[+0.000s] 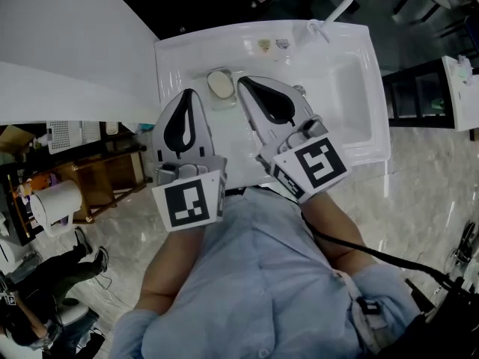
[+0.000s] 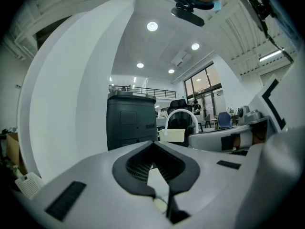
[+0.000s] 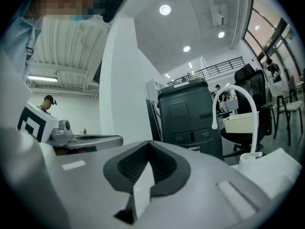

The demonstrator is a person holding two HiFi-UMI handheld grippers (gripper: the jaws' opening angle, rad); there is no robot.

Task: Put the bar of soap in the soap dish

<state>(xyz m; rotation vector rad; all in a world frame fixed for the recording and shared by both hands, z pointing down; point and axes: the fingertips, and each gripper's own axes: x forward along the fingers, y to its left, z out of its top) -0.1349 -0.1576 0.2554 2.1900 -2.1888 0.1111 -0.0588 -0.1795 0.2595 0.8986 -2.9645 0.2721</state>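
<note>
A pale oval bar of soap (image 1: 219,83) lies on the white sink top (image 1: 179,62), resting on what looks like a clear soap dish (image 1: 221,100). My left gripper (image 1: 188,93) is level and shut, its tip just left of the dish and below the soap. To the right of the soap my right gripper (image 1: 241,81) is also shut, its tip close beside the bar. Neither holds anything. In the left gripper view the left gripper (image 2: 153,143) shows its dark pads meeting at the tip. The right gripper (image 3: 149,143) looks the same in its own view. The soap appears in neither gripper view.
A sunken basin (image 1: 340,88) takes the right half of the sink top, with a white curved faucet (image 1: 340,6) at its back edge. Two small items (image 1: 272,45) sit by the back rim. A white wall (image 1: 67,43) stands at left. A dark cabinet (image 2: 131,120) stands beyond.
</note>
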